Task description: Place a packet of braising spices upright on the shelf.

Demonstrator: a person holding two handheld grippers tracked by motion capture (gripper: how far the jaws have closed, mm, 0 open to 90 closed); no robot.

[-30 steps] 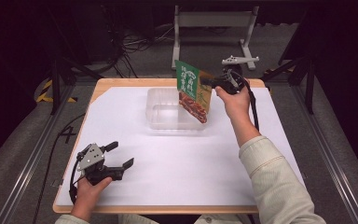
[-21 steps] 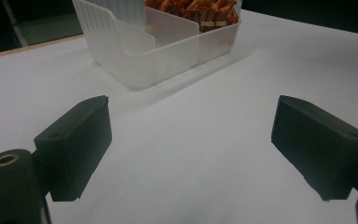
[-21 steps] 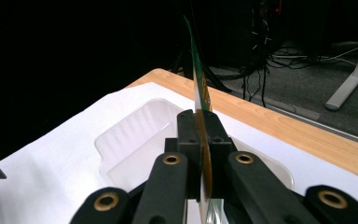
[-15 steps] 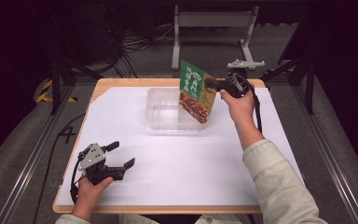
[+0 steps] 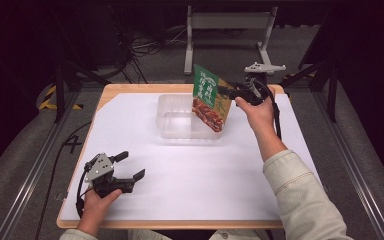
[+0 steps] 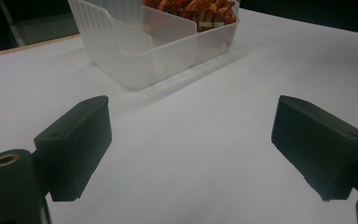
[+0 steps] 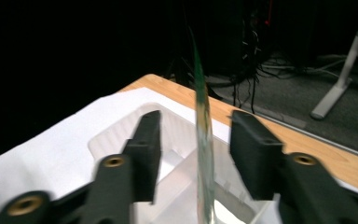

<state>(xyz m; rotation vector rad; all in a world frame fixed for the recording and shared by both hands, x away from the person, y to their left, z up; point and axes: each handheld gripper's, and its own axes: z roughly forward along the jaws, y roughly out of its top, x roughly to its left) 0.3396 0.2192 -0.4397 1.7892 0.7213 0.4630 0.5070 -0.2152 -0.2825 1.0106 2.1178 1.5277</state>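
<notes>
One snack pouch (image 5: 209, 98) stands on end in the clear tray (image 5: 180, 131), long axis upright, between just-released right tongs (image 5: 228, 91).

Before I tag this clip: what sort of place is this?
Probably a lab recording station: a white-covered table, dark surroundings with loose floor cables, and a metal stand behind it.

A green snack packet (image 5: 209, 98) with red-brown food printed on its lower half stands tilted in the right compartment of a clear plastic divided tray (image 5: 172, 125), which sits at the far middle of the white-covered worktop (image 5: 195, 170).
</notes>
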